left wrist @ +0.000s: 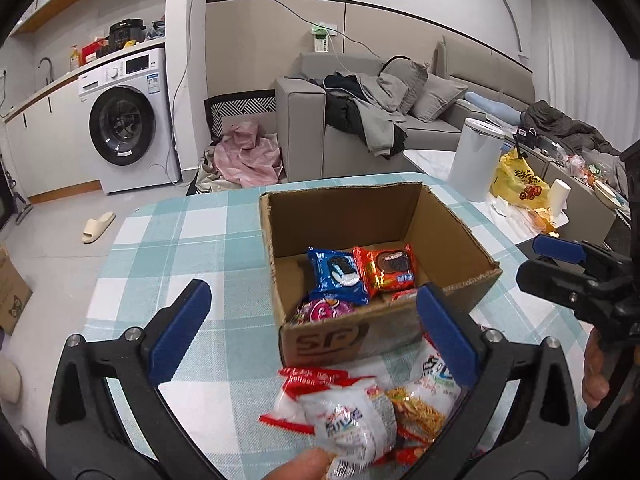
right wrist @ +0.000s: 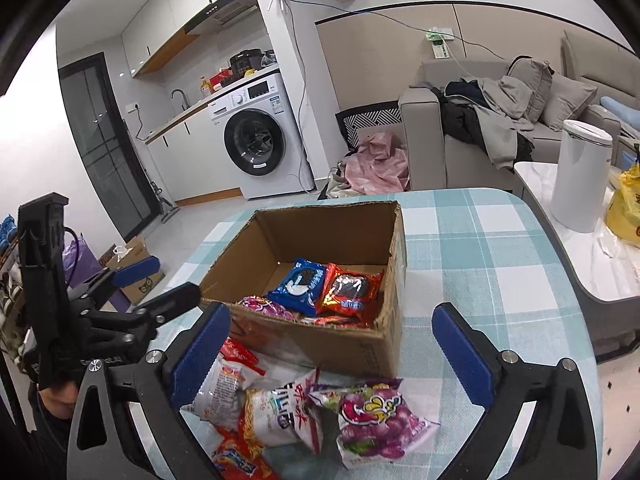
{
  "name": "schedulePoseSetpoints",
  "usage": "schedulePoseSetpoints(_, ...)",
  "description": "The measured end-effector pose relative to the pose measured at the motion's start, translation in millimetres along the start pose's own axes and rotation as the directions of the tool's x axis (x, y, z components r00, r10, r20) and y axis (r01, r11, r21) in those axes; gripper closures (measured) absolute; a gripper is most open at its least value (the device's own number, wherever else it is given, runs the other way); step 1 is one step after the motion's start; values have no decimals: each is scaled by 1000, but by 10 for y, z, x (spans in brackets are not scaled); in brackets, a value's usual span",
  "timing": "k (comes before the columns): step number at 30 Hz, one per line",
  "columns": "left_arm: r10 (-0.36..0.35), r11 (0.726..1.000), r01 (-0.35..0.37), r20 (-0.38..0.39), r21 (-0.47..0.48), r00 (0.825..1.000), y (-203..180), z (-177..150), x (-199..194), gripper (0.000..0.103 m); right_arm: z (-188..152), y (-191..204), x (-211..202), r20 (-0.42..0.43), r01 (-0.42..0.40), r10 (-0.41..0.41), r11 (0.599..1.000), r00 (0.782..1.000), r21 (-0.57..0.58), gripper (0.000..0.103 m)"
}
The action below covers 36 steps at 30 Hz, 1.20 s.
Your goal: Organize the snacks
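Behind the table, a washing machine (left wrist: 128,120) stands at the left of the left wrist view and a grey sofa (left wrist: 360,120) with clothes on it fills the upper middle. At the right there is a white bin (left wrist: 474,156) and a yellow plastic bag (left wrist: 518,184) on a low white table. A plaid tablecloth (left wrist: 180,240) in teal and white covers the near table. On it, in the centre of the frame, sits an open cardboard box (left wrist: 360,216). Inside the box lie a blue cookie pack (left wrist: 338,274), an orange cookie pack (left wrist: 386,266) touching it on the right, and a pink snack bag (left wrist: 324,308) nearer to the camera. The left gripper (left wrist: 312,328) is wide open and holds nothing. Between its fingers, at the bottom, is a pile of white and red noodle packets (left wrist: 360,412), just beside the box's front wall. The right gripper (left wrist: 556,264) shows at the right edge, and from here I cannot tell how far it is open.

In the right wrist view the same box (right wrist: 320,232) is in the middle, with the blue pack (right wrist: 300,284) and the orange pack (right wrist: 348,292) inside. The right gripper (right wrist: 328,348) is also wide open, with nothing in it. Below it, in front of the box, lie the noodle packets (right wrist: 276,412) and a purple grape candy bag (right wrist: 376,420). The left gripper (right wrist: 156,284) is at the left of the frame, open, its lower finger close to the box's left corner.
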<state>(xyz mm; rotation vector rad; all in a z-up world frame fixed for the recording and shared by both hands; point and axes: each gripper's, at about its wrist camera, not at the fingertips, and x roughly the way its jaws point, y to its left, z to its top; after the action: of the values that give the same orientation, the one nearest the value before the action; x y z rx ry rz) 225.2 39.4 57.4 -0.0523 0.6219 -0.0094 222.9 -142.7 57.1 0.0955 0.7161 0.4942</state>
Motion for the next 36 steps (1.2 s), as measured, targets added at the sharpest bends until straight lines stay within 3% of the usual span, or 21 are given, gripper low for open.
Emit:
schedulePoseSetpoints(12,4,1000,-4,-47,8,999,103,-506,-383,1,-337,-74,-7,-58,27,-26,1000,998,13,1)
schedulePoseSetpoints(21,14,1000,-14,-113,-2,994,102,-736,-234,1,-436,-218,-8,-88,90,-88,995,992,29,1)
schedulePoseSetpoints(26,13,1000,-15,-144,-11,990,110,-789,-177,1,-439,-312,-43,-94,73,-65,993,993,93,1)
schedulePoseSetpoints(36,14,1000,-15,-185,-1,983,27,-851,-77,1,-530,-399,144,-164,111,-92,988,982,108,1)
